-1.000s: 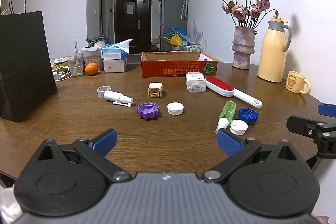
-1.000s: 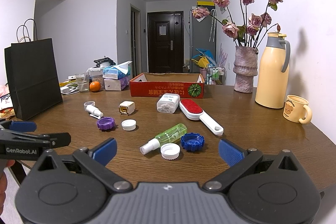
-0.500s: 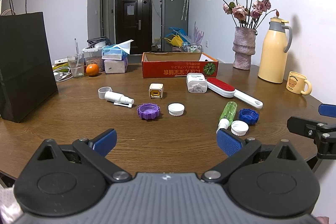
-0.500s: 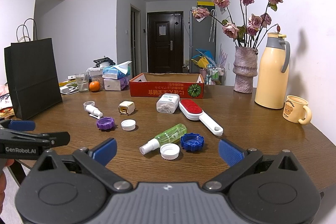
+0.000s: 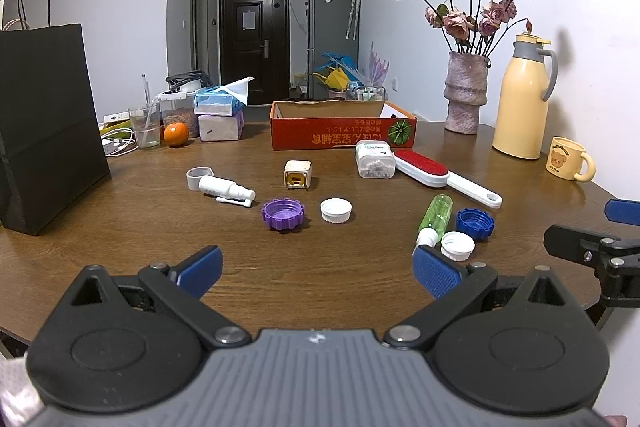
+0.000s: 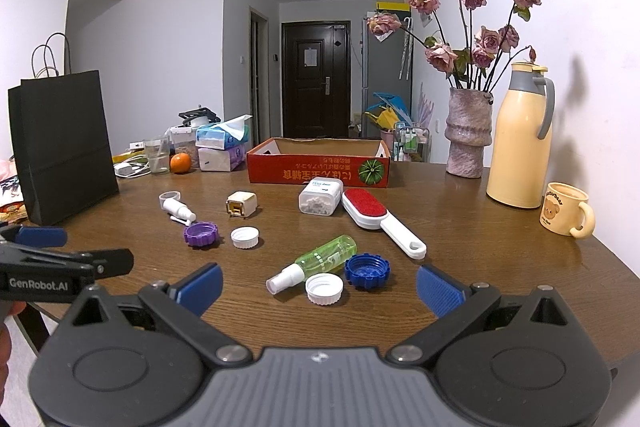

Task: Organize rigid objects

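Small items lie loose on the wooden table [image 5: 120,219]: a white nasal spray [image 5: 222,187], a purple cap [image 5: 284,214], a white cap [image 5: 337,209], a cream cube adapter [image 5: 298,175], a white pill box [image 5: 374,159], a red lint brush [image 5: 440,173], a green spray bottle [image 6: 316,261], a blue cap [image 6: 367,271] and another white cap [image 6: 324,289]. An open red cardboard box [image 5: 344,131] stands behind them. My left gripper [image 5: 316,269] and right gripper [image 6: 318,285] are both open and empty, held near the table's front edge.
A black paper bag [image 5: 48,123] stands at the left. A vase of dried roses [image 5: 466,91], a yellow thermos [image 5: 522,99] and a bear mug [image 5: 568,159] stand at the right. Tissue boxes [image 5: 220,119], a glass and an orange [image 5: 176,134] sit at the back left.
Both grippers have shifted very slightly; the scene is nearly unchanged. Nothing on the table has moved.
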Demonstrator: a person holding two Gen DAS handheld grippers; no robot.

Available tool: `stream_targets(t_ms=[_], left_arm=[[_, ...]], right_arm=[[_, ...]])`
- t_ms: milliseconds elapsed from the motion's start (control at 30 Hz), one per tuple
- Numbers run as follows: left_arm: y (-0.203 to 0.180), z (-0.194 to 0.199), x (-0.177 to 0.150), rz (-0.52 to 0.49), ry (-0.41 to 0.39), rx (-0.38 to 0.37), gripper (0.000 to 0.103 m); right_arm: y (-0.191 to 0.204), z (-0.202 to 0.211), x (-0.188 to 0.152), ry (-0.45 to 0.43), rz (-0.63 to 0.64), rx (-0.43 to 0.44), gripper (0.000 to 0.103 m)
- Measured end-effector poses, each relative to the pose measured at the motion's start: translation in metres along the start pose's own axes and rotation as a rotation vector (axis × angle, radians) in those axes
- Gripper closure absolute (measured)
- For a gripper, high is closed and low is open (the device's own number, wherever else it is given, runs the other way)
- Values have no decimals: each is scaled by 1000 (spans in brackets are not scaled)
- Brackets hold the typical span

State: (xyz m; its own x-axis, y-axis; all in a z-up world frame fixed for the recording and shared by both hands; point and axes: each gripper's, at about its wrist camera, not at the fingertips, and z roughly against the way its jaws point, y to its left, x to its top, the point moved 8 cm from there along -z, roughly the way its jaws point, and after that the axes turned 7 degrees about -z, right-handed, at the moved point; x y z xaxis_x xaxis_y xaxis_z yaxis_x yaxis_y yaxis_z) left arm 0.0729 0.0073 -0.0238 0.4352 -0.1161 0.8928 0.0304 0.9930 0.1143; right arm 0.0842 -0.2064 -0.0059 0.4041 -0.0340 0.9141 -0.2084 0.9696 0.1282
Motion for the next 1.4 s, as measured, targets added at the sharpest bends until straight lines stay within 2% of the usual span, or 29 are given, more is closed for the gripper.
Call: stream_targets(t_ms=[200,1067,1400], left_arm=[[-5,-18,5,-7,10,-3,0],[-19,-108,9,-1,113,-49,0],[-21,-138,7,3,163,-49,0]], right_arm=[[-4,-13,-2,2,4,-13,0],[-28,-98,-7,117,-10,-39,0],[-36,-133,-14,184,-10,-40,7]])
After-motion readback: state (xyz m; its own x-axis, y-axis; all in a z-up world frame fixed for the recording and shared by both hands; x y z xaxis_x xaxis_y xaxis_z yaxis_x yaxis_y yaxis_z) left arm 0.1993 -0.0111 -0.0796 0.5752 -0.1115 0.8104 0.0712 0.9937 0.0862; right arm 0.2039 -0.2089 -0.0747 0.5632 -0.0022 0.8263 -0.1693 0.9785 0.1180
